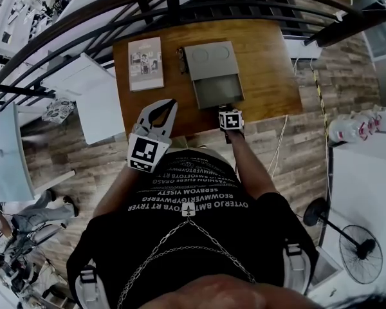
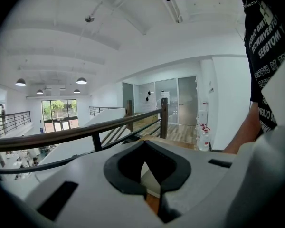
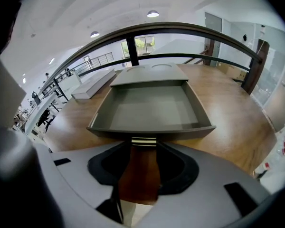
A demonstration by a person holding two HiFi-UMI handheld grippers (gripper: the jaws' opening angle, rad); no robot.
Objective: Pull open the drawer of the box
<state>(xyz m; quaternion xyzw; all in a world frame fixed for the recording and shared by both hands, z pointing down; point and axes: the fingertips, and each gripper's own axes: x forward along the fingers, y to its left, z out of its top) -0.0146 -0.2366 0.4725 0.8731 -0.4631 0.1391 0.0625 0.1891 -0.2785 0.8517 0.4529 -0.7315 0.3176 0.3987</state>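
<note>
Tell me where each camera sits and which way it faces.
Head view: on the person's head, looking steeply down at the table, box and open drawer; shows shirt, arms, left gripper, right gripper.
Left gripper view: on the left gripper, facing about level over the railing into the hall; shows its shut jaws, an arm and shirt at right.
Right gripper view: on the right gripper, angled down at the drawer; shows its jaws gripping the handle.
Shared: head and right gripper views both show box, drawer, table.
</note>
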